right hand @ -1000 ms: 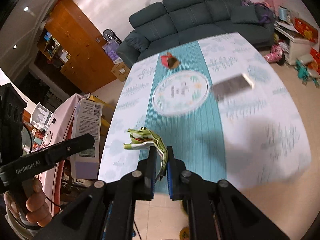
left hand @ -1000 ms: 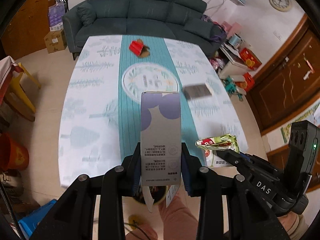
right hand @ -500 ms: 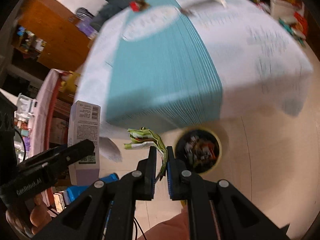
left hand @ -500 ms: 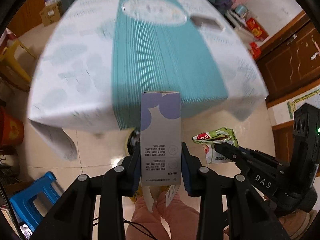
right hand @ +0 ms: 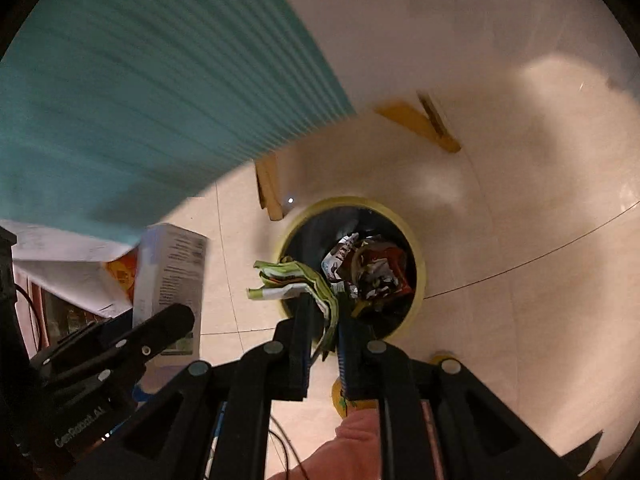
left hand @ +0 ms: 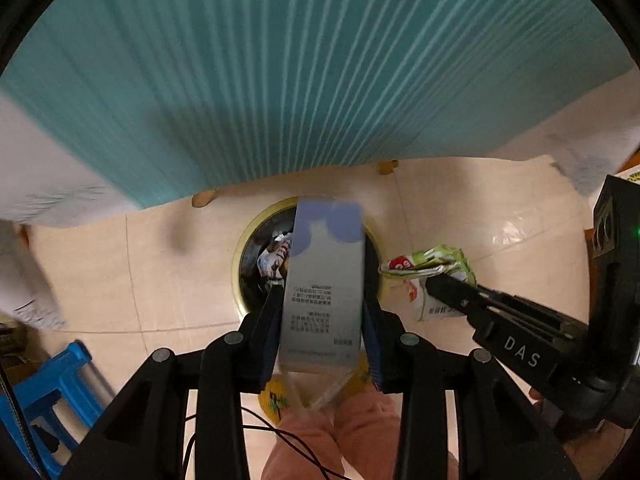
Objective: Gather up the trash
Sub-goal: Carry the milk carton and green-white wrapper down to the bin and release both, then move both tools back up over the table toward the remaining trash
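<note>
Your left gripper (left hand: 323,312) has just been easing its jaws apart, the tall grey-and-lilac carton (left hand: 324,292) between them, above the yellow-rimmed round bin (left hand: 240,256) of wrappers. Your right gripper (right hand: 324,312) pinches the crumpled green-and-white wrapper (right hand: 288,280), jaws nearly together, at the bin's near rim.
</note>
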The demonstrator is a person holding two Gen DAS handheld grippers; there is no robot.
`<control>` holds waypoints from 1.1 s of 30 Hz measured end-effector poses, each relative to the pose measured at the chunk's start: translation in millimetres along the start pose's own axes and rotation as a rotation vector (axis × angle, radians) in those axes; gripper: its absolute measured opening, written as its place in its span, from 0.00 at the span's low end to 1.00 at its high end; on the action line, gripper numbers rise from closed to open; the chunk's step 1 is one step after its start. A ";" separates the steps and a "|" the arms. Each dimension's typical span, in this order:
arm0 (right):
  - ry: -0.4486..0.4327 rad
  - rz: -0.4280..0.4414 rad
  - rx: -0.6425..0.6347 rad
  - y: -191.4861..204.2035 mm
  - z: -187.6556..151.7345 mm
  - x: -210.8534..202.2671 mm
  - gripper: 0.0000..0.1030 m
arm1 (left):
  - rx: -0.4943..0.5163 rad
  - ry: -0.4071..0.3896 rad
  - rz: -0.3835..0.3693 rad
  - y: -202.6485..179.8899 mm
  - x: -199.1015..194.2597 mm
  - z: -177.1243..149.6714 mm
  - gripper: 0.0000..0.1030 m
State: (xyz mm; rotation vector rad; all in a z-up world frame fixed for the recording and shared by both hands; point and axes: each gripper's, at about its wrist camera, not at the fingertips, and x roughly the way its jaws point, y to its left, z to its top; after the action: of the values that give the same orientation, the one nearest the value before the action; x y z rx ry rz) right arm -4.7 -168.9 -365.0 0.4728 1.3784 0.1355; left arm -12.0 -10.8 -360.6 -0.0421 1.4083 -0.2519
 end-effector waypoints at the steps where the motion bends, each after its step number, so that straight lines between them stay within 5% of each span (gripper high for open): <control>1: 0.002 0.009 0.010 -5.9 1.3 11.0 0.12 | -0.002 -0.001 0.006 0.9 9.0 0.1 0.44; 4: 0.007 0.024 0.022 -18.7 4.7 39.2 0.22 | -0.024 -0.010 0.041 6.4 33.2 0.7 0.72; 8: -0.012 0.031 0.037 -27.6 11.8 62.6 0.43 | -0.058 -0.012 0.066 17.4 47.4 -3.5 0.89; 20: -0.026 -0.007 -0.001 -14.4 11.8 48.3 0.48 | -0.055 -0.047 0.109 13.3 23.3 -0.2 0.91; 33: -0.035 -0.064 0.036 20.8 -8.6 -66.9 0.48 | -0.036 -0.089 0.067 -7.4 -120.8 -1.5 0.91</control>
State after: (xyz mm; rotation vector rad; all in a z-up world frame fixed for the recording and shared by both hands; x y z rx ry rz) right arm -22.6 -172.4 -296.9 0.4589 1.3617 0.0499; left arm -31.5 6.3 -242.4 -0.0353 1.3235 -0.1675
